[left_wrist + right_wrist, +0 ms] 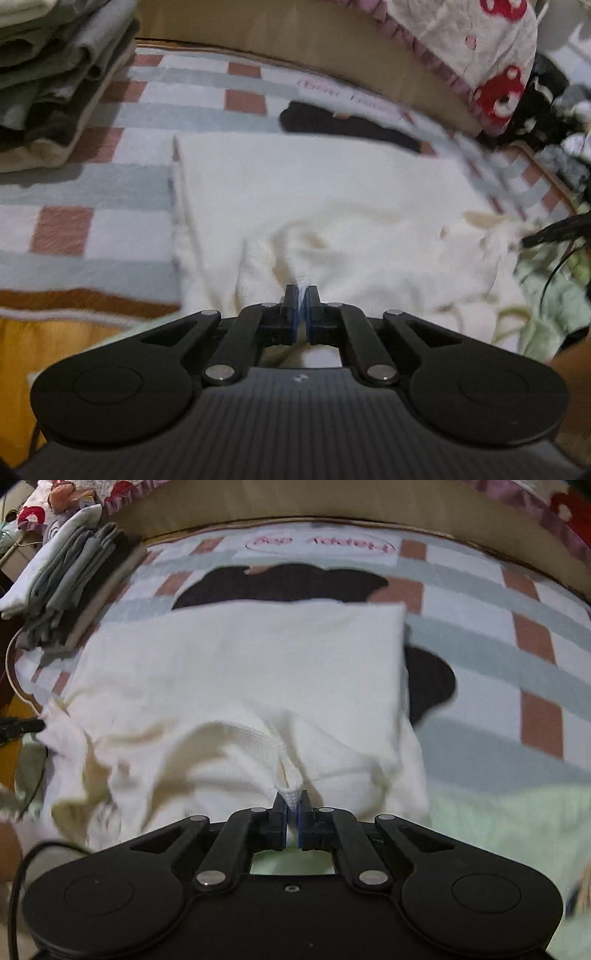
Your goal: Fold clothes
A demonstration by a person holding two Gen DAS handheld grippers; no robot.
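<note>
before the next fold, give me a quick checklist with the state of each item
1. Left tool shut on the white garment: ok, cloth pinched between its pads.
2. Right tool shut on the garment: ok, a pinch of cloth shows between its pads.
3. Far half of the garment lying flat: ok.
4. Near edge smooth: not ok, bunched and wrinkled.
5. Folded pile clear of the garment: ok in the left view, cannot tell in the right.
6. Both tools on matching corners: cannot tell.
</note>
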